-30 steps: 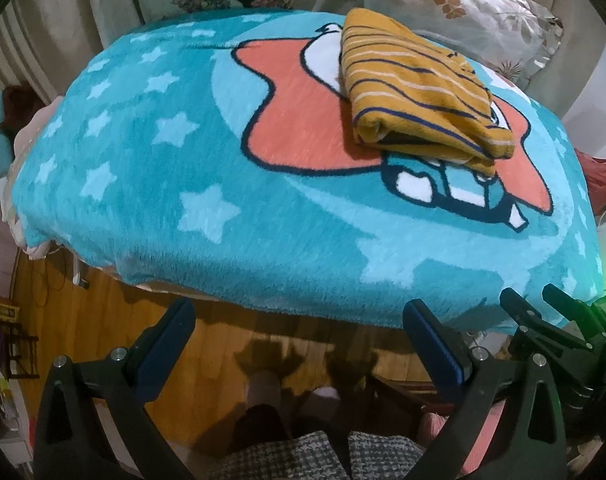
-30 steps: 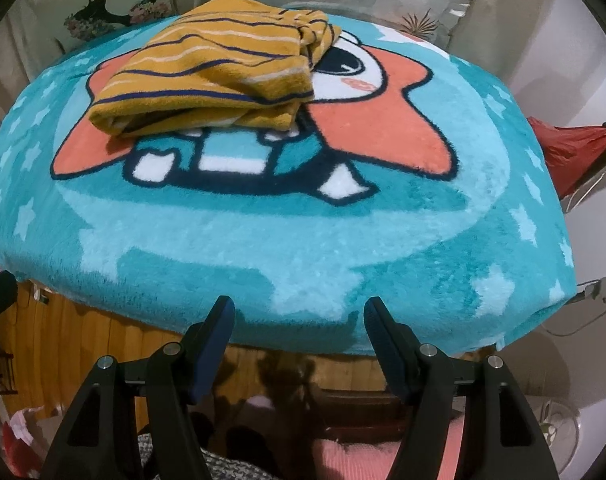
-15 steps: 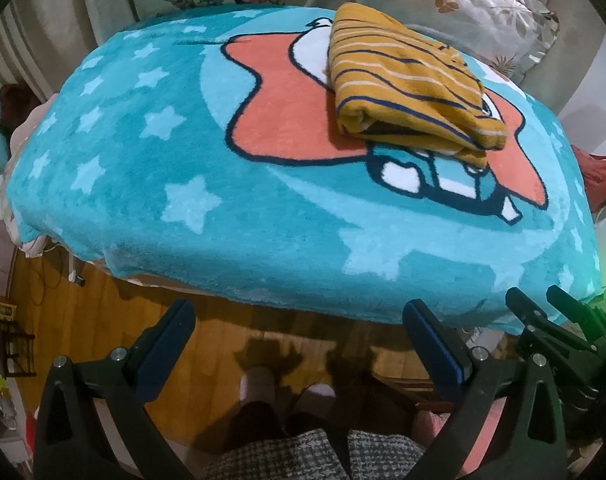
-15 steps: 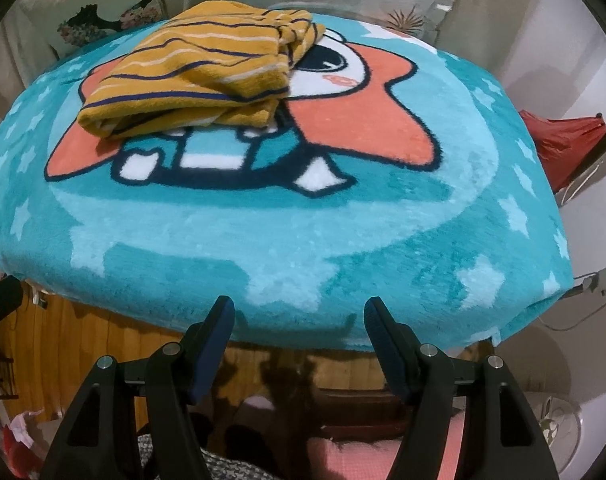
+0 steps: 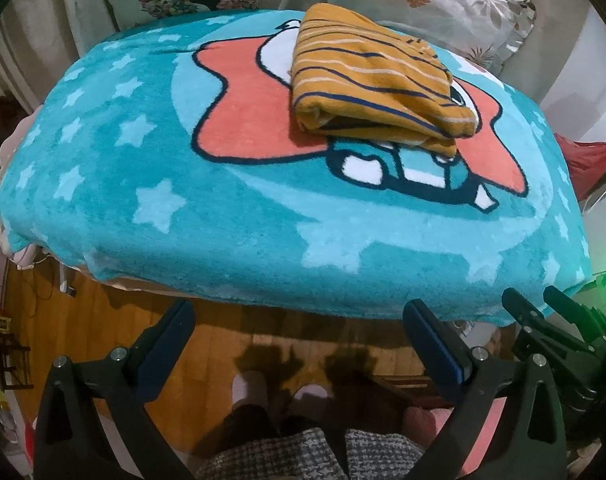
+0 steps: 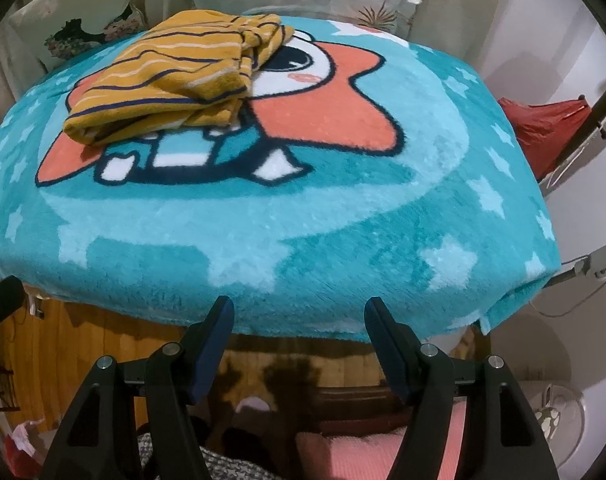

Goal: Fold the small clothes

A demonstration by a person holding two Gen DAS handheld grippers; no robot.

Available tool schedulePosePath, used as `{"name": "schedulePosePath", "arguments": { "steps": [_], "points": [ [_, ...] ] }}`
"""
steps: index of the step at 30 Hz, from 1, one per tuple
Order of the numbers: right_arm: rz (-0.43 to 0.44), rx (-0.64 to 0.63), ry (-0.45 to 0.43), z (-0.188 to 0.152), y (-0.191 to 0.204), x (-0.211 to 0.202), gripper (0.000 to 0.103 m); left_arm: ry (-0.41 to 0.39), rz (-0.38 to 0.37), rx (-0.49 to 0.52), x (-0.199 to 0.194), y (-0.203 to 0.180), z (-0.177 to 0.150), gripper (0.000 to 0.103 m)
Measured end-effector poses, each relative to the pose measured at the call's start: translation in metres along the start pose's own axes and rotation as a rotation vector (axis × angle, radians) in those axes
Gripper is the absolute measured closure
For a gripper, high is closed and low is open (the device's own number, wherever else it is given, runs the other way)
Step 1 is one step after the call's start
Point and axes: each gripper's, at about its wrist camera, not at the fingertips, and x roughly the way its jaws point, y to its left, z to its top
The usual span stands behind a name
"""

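Left gripper (image 5: 299, 332) is hanging open, empty, off the near edge of the teal star-print fleece blanket (image 5: 223, 216); folded mustard striped knit garment (image 5: 375, 84) is lying far ahead, right of centre. Right gripper (image 6: 299, 328) is likewise gaping, empty; garment (image 6: 175, 80) is sitting ahead-left, well apart.

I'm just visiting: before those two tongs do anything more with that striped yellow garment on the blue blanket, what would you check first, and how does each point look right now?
1. Mustard-yellow striped knit garment folded into a bundle: ok, though its layers look uneven on the right wrist view.
2. Garment lies fully on the teal star-patterned fleece blanket: ok.
3. Left tongs open and holding nothing: ok.
4. Right tongs open and holding nothing: ok.
5. Both tongs apart from the garment, back past the blanket's near edge: ok.
6. More clothes waiting to be folded: cannot tell.
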Motion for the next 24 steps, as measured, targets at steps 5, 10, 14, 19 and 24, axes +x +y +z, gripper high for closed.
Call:
{"name": "schedulePosePath", "arguments": {
  "steps": [5,10,14,19,24],
  "points": [
    [-0.003,0.007,-0.002,-0.001,-0.003,-0.001,0.031,0.001,-0.002,0.003,0.0,-0.002,0.0,0.0],
    [0.004,-0.003,-0.004,-0.001,-0.002,-0.001,0.031,0.01,0.002,-0.012,0.002,0.002,0.001,0.0],
    [0.012,-0.016,-0.006,0.002,0.003,0.0,0.03,0.009,0.008,-0.026,0.002,0.006,0.001,0.0],
    [0.019,-0.031,-0.008,0.005,0.011,0.002,0.03,0.016,0.017,-0.041,0.003,0.011,0.0,0.0],
    [0.029,-0.049,-0.011,0.007,0.016,0.003,0.03,0.024,0.022,-0.059,0.005,0.016,0.0,0.0]
  ]
}}
